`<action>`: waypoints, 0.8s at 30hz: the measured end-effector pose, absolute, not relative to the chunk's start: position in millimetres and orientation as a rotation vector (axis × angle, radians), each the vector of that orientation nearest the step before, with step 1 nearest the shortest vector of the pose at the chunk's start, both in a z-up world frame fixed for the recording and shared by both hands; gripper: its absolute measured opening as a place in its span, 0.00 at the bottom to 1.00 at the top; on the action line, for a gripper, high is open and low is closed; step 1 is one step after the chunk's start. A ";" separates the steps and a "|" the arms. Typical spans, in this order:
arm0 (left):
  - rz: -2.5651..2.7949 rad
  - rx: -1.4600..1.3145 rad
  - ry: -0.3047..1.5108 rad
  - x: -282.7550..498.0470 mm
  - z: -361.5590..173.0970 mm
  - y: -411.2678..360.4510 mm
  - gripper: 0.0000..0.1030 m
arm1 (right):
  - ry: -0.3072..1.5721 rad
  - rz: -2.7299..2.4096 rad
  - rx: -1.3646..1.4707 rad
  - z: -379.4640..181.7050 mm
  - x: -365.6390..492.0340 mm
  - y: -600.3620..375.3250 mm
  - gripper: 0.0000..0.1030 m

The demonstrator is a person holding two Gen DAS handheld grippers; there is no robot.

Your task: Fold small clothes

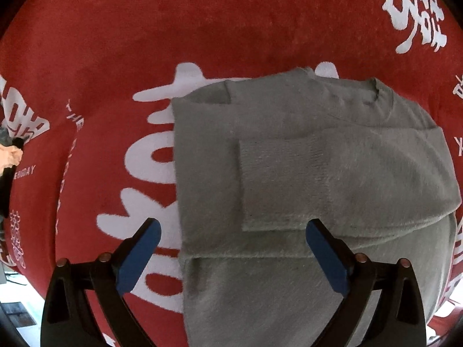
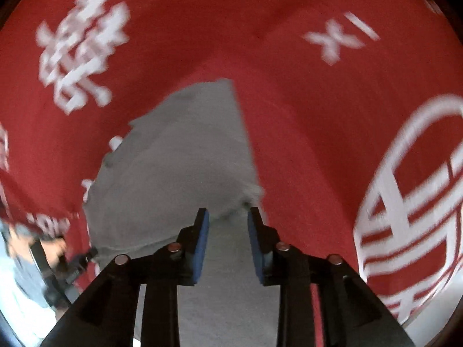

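The fuzzy grey knit sweater [image 1: 303, 190] lies on the red cloth with white lettering [image 1: 144, 29], sleeves folded in to narrow it. The left gripper [image 1: 233, 253] gapes empty over its near-left edge; the right gripper [image 2: 228, 240], part open, grips nothing above it

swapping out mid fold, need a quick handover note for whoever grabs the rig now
Left tongs: wide open above the grey sweater, holding nothing.
Right tongs: partly open over the sweater's right edge, nothing pinched.
Sweater lies flat on the red cloth, collar on the far side.
Done: both sleeves folded in across the body.
Left: fold the hem up toward the collar.
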State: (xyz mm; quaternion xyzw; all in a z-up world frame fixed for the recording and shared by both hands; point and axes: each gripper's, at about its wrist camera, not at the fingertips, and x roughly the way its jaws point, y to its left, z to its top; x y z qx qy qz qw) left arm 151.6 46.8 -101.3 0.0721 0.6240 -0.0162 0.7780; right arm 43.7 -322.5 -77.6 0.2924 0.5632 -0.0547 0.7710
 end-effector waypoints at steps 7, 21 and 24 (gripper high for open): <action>-0.062 0.185 1.392 154.8 -120.1 25.3 0.98 | 1.291 -0.014 0.422 -93.1 94.8 -253.5 0.30; -0.072 0.211 1.410 139.9 -113.2 25.1 0.98 | 1.397 -0.006 0.341 -104.5 82.3 -236.4 0.32; -0.079 0.216 1.410 136.5 -110.2 22.1 0.98 | 1.397 -0.005 0.378 -102.4 74.1 -239.6 0.32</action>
